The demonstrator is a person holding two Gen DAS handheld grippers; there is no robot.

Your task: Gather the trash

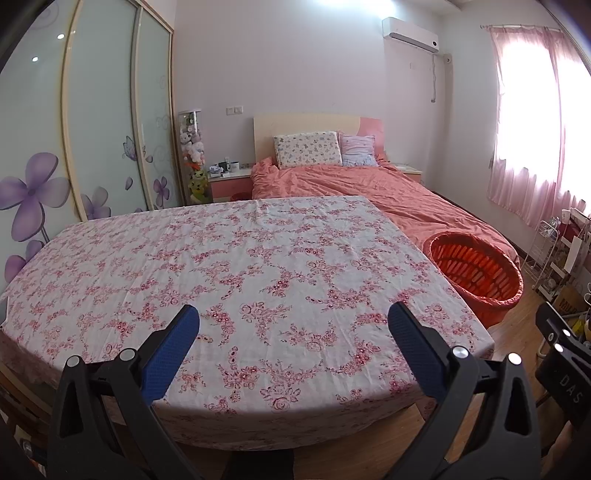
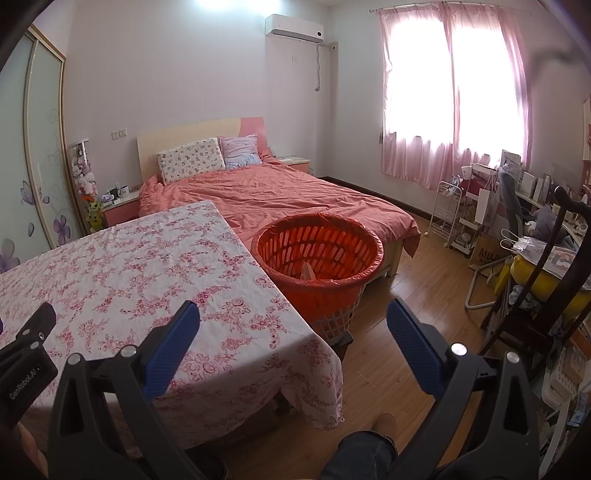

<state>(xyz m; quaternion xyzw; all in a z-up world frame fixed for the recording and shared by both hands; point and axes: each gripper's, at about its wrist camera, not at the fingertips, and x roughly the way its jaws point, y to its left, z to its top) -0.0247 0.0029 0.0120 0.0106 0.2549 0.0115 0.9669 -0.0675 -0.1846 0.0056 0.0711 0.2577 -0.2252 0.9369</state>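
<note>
Left wrist view looks across a bedroom: a table under a white cloth printed with pink flowers fills the near ground, and beyond it stands one bed with a coral duvet and two pillows. At far left are sliding wardrobe doors with purple flowers; one air conditioner hangs high on the far wall, and pink curtains cover the window at right. One orange basket lined with an orange bag stands on the wooden floor just right of the table, at the foot of the bed. The left gripper has its two blue-padded fingers spread wide, holding nothing, over the near part of the cloth.

Only the right wrist view shows a pale scrap lying inside the basket, a cluttered desk and shelves at right, and the person's knee below. The right gripper is likewise spread wide and empty, between table edge and floor.
</note>
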